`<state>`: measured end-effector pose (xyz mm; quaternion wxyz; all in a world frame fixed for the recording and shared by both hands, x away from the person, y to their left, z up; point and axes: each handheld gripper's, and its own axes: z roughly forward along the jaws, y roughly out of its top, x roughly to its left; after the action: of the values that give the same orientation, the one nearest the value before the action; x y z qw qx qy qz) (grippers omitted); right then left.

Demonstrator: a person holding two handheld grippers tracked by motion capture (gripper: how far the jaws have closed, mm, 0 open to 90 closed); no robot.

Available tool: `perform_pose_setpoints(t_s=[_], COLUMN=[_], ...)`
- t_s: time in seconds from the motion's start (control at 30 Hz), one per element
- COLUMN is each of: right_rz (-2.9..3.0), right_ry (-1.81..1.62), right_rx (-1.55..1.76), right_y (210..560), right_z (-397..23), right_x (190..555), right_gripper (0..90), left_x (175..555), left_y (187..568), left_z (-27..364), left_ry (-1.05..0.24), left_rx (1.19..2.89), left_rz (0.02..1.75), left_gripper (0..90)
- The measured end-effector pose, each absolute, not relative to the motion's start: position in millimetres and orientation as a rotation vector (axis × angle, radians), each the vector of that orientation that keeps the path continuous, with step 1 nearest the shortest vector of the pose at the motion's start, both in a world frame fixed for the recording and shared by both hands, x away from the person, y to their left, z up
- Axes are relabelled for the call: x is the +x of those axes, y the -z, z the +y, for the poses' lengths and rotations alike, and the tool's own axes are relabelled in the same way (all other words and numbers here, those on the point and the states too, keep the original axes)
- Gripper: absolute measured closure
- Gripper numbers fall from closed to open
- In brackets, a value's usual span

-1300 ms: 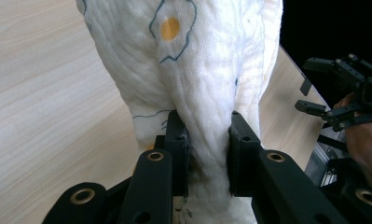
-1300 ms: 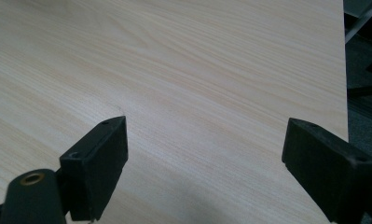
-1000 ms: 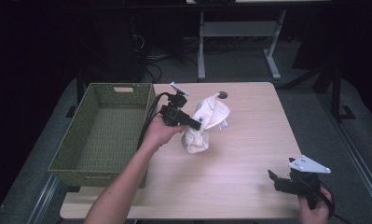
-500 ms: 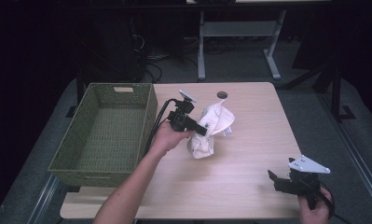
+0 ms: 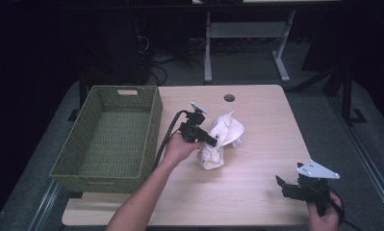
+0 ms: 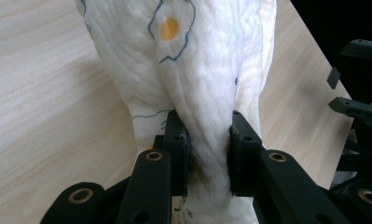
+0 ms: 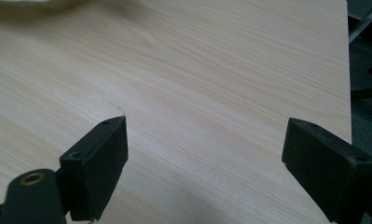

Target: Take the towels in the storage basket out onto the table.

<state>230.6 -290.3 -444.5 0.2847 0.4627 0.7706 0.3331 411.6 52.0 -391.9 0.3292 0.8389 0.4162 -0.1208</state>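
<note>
Shifted right and toward the near edge since a second ago — left gripper (image 5: 213, 140) with the white cloth (image 5: 222, 139), now near mid-table (image 5: 257, 115) beside the green basket (image 5: 108, 134). Clamped on a bunched fold of cloth (image 6: 207, 70). Right gripper (image 5: 282, 185) at the near right corner — jaws spread wide over bare wood.

High view looks down on my whole surface (image 5: 257, 192); both gripper views sit close over its wood.
</note>
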Motion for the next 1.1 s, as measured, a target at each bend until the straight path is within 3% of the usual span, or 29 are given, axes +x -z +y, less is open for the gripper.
perform_pose_setpoints(t_s=[0.77, 1.1], right_rz=[2.064, 2.066], right_ry=[-0.891, -0.887], right_rx=[1.237, 1.238], right_y=[444.6, 444.9], right_z=[-290.1, -289.2], right_x=[230.8, 231.2], right_gripper=[13.9, 13.9], left_x=[410.7, 396.9], left_y=[418.2, 409.9], left_z=[43.7, 51.7], left_ry=[0.344, 0.293], left_rx=[2.19, 2.15], left_rz=[1.131, 1.104], left_gripper=[64.3, 45.8])
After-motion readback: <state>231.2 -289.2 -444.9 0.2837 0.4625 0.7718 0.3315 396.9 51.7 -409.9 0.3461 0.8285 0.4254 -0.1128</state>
